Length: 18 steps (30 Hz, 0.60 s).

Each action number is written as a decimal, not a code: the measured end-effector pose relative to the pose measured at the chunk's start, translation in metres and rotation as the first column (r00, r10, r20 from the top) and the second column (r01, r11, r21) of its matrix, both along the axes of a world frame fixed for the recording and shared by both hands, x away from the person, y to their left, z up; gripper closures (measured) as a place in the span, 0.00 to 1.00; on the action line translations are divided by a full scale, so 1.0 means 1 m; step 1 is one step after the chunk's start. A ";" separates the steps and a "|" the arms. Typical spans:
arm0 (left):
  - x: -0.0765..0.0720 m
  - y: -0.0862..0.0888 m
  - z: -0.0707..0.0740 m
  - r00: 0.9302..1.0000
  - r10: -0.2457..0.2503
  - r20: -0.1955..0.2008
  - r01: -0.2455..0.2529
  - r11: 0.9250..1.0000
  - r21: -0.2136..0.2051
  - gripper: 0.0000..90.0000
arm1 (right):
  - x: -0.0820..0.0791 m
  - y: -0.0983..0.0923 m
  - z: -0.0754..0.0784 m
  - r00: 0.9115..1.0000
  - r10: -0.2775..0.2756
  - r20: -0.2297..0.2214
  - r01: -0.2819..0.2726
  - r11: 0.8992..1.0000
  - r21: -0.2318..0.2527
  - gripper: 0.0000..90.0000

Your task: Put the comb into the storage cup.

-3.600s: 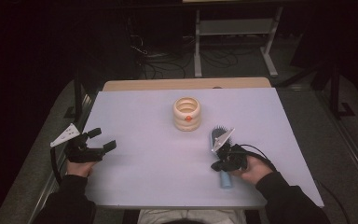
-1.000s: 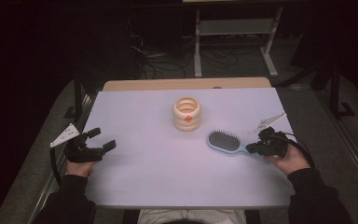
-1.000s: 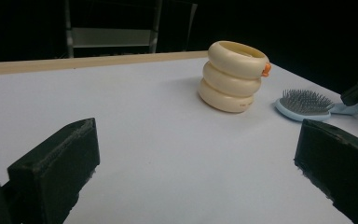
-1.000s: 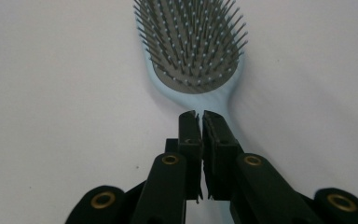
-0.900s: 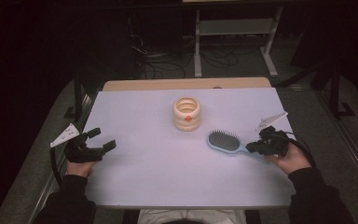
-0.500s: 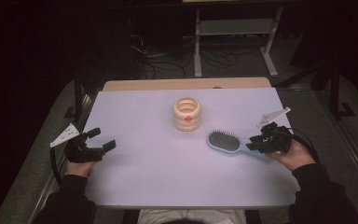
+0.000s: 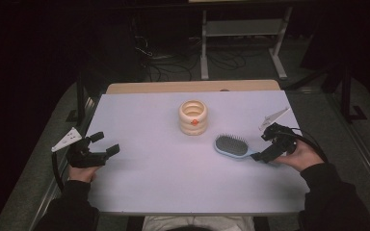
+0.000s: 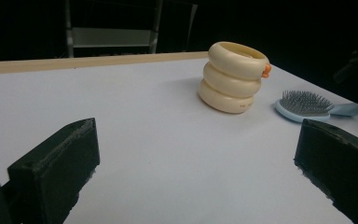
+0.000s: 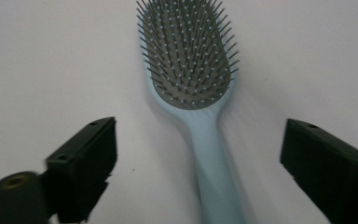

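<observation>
At the right edge of the white table [image 7: 139, 192], seen from the high view, the right gripper [image 7: 265, 144] rests with its jaws spread wide, having just been opening; nothing is clamped between them. In the right gripper view the light-blue hairbrush [image 9: 193, 70] lies flat on the tabletop, bristles up, its handle running down the centre of the frame between the two black jaws, which stand well clear of it on either side without touching. The brush head fills the upper middle of that frame. From above, the hairbrush sits right of centre, head pointing left, its handle end just beside the right gripper's tips. A cream ring-stack holder [image 7: 193, 117] with an orange spot stands near the brush, toward the upper centre of the frame. At lower left, the left gripper [image 7: 102, 145] sits on the table, jaws released and wide apart, holding nothing, well away from both objects.
</observation>
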State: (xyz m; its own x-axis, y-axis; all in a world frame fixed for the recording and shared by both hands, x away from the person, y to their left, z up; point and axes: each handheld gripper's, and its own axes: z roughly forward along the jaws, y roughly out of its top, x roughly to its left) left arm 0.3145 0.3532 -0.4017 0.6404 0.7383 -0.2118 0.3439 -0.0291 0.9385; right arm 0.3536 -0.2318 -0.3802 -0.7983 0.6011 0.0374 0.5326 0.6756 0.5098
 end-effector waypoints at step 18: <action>0.000 0.000 0.000 1.000 0.001 -0.001 -0.001 1.000 -0.001 0.00 | 0.024 0.004 -0.023 0.998 0.022 -0.054 -0.024 0.999 -0.042 0.05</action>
State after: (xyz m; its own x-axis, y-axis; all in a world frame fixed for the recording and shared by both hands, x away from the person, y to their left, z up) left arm 0.3148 0.3532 -0.4021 0.6398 0.7385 -0.2127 0.3445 -0.0282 0.9384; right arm 0.3772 -0.2275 -0.4027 -0.8097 0.5843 0.0554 0.5422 0.7086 0.4516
